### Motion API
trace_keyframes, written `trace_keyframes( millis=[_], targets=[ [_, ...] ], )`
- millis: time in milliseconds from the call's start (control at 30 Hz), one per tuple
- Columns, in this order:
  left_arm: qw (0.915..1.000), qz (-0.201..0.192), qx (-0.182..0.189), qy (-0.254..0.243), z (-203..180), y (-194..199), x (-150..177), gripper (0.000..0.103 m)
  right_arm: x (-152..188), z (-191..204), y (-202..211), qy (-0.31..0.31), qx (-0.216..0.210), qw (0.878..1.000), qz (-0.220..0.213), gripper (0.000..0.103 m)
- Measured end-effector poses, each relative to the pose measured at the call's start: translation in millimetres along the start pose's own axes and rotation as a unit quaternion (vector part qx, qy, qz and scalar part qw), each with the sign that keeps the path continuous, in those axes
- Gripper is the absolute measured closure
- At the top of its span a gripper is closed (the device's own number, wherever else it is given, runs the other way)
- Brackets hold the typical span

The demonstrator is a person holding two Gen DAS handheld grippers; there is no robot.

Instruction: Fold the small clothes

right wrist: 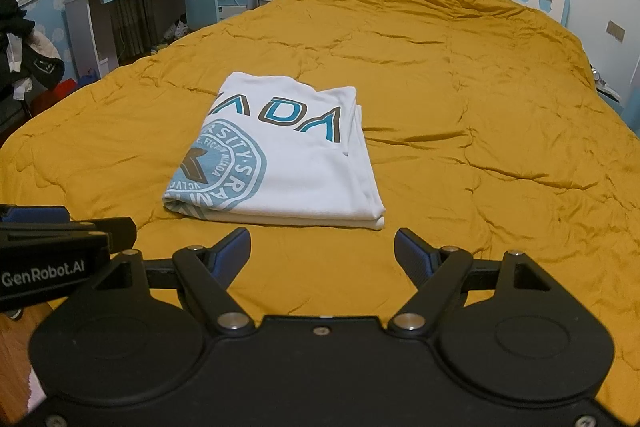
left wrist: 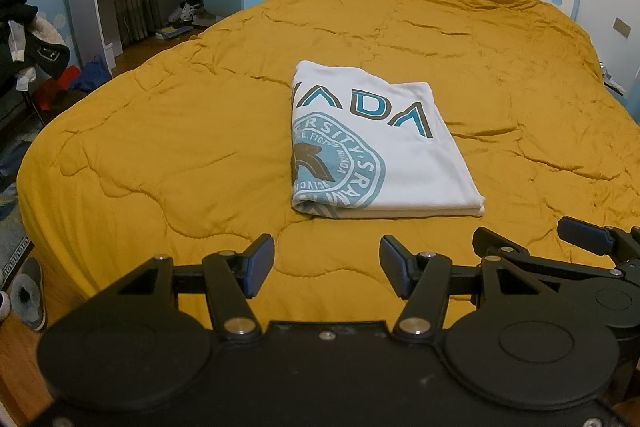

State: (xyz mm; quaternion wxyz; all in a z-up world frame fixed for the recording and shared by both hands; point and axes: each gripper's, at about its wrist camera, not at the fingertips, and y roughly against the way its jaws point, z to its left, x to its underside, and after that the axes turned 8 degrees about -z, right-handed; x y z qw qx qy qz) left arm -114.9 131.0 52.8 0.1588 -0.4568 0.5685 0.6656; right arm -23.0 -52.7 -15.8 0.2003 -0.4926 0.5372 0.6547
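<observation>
White printed T-shirt point(left wrist: 372, 147) lies folded into a neat rectangle mid-bed on the mustard quilt point(left wrist: 160, 147), layered edge toward the grippers, nothing touching it. Left gripper point(left wrist: 327, 267) and right gripper point(right wrist: 322, 259) hover side by side just short of it, fingers spread wide w/ nothing between them. Folding looks done, though far-side layers can't be checked from here; next move is prob. a last tidy of edges or fetching another garment.
</observation>
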Motion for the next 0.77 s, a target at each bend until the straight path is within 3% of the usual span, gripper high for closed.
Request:
trace_keyframes(
  millis=[767],
  targets=[
    [0.9999,0.006,-0.009,-0.012,-5.2,-3.7,5.2,0.043,4.3,0.8,-4.4,0.0,0.004,1.0,0.014,0.022]
  ],
)
